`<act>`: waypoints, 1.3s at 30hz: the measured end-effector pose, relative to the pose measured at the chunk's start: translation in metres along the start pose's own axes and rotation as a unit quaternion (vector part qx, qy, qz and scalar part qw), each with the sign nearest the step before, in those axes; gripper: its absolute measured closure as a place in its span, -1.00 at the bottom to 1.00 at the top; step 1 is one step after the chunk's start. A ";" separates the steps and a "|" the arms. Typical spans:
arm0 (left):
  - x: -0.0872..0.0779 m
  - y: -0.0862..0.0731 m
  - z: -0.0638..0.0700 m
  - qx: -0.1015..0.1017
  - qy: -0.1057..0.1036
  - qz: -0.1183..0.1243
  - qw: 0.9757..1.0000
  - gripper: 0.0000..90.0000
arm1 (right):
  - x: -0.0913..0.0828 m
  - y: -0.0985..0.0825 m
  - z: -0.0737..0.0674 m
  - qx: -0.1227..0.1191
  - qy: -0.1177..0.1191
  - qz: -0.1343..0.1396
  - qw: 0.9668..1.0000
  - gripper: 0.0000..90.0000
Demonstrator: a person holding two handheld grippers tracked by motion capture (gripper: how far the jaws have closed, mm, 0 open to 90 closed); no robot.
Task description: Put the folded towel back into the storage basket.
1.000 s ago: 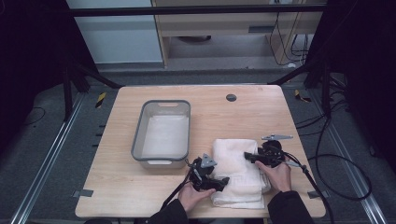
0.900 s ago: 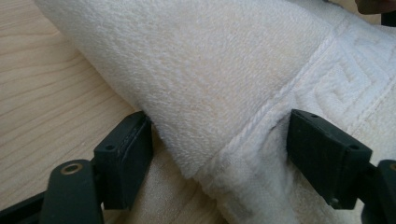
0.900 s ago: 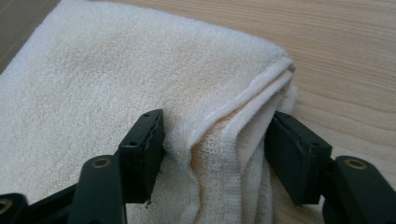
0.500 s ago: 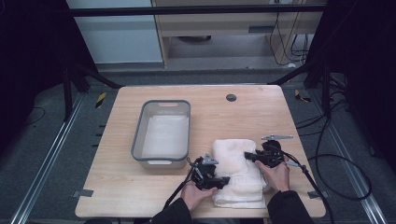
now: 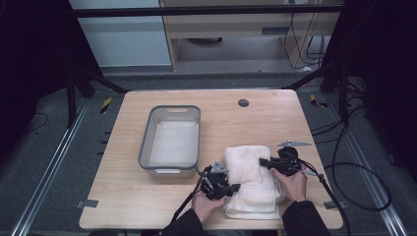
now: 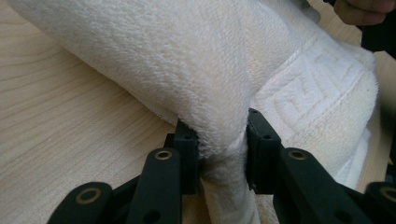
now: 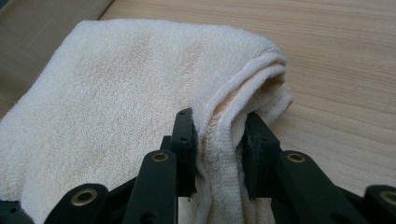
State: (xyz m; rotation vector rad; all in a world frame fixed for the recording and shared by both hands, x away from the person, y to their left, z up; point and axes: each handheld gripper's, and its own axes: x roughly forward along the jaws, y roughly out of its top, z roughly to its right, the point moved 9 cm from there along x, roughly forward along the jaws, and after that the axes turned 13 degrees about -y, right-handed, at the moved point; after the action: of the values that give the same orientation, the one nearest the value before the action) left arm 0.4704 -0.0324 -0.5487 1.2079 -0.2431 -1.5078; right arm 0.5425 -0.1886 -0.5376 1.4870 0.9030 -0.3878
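A white towel [image 5: 252, 177] lies folded on the near right part of the wooden table [image 5: 275, 123], just right of a grey tub [image 5: 169, 140], its long side running away from the person; its near end reaches almost to the table's front edge; in the left gripper view the towel [image 6: 187, 65] bulges up in a thick fold over the wood, and a woven border pattern shows on the layer beyond; in the right gripper view the towel [image 7: 116, 93] shows several stacked layers with a stitched hem curling at the corner, resting on the table [image 7: 345, 65]; the left gripper [image 5: 235, 187] sits at the towel's near left edge, held by the person's left hand [image 5: 206, 205], and its two black jaws are closed on a bunch of the cloth, the left gripper [image 6: 223, 144] pinching the fold tightly between its pads; the right gripper [image 5: 262, 161] sits at the towel's right edge farther back, held by the right hand [image 5: 293, 183], and the right gripper [image 7: 218, 140] likewise clamps the layered edge of the towel between its jaws; the tub holds a pale lining or cloth on its floor, though what it is cannot be told; cables trail from both grippers toward the table's near edge.
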 end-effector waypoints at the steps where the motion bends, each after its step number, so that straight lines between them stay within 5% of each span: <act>1: -0.001 0.000 0.002 0.002 0.000 0.001 1.000 0.56 | -0.003 0.001 0.000 -0.002 0.000 0.004 1.000 0.56; 24: -0.043 0.035 0.032 0.060 -0.019 0.057 0.996 0.57 | -0.068 0.036 -0.018 -0.008 0.019 0.102 0.995 0.57; 39: -0.065 0.049 0.037 0.084 -0.009 0.076 0.993 0.57 | -0.082 0.054 -0.030 -0.015 0.020 0.133 0.991 0.57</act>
State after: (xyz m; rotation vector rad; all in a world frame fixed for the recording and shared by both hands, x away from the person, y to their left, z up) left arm 0.4612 -0.0119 -0.4623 1.2786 -0.4728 -1.3870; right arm 0.5215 -0.1787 -0.4376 1.5687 0.7262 -0.1480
